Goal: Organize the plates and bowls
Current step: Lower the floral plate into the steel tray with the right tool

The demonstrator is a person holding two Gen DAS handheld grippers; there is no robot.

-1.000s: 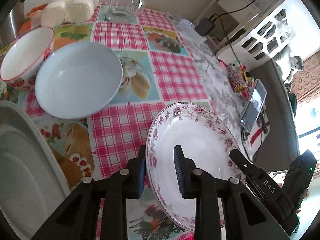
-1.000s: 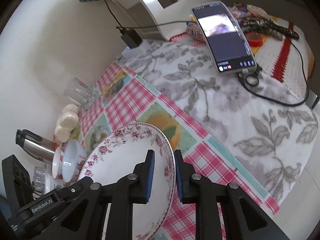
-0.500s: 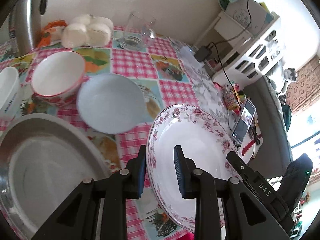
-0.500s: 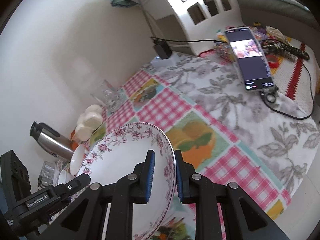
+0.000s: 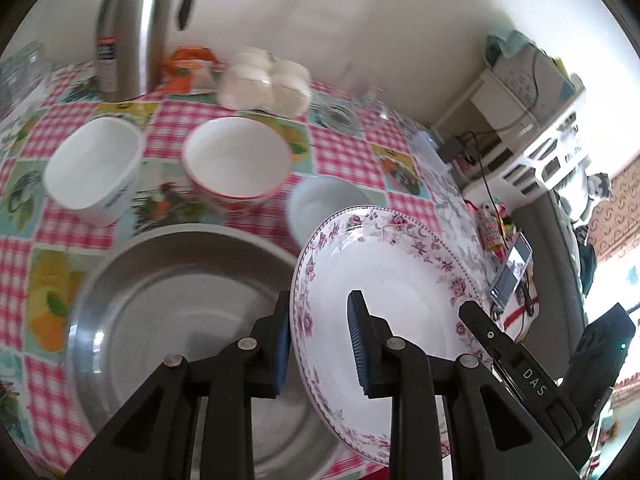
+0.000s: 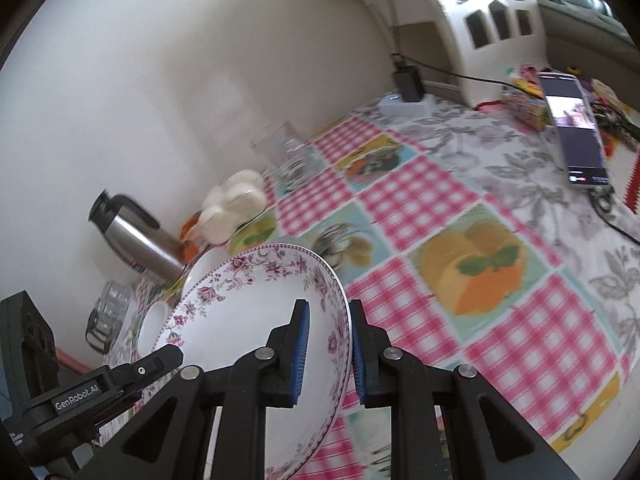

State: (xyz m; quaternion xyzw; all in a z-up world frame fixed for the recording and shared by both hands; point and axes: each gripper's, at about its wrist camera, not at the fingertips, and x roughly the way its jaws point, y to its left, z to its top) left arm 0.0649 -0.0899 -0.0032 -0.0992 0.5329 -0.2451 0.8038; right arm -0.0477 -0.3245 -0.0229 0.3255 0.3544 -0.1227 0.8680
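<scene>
While clamped from both sides, left tongs (image 5: 318, 344) and right tongs (image 6: 327, 354) each pinching the rim of the floral plate (image 5: 396, 276), raised and tilted over the desk (image 6: 420, 204). Steel basin (image 5: 180, 304) at nine o'clock of the plate. Red-rimmed bowl (image 5: 238, 162), white bowl (image 5: 94, 168) at eleven. Thermos (image 5: 132, 20) beyond, at the wall.
</scene>
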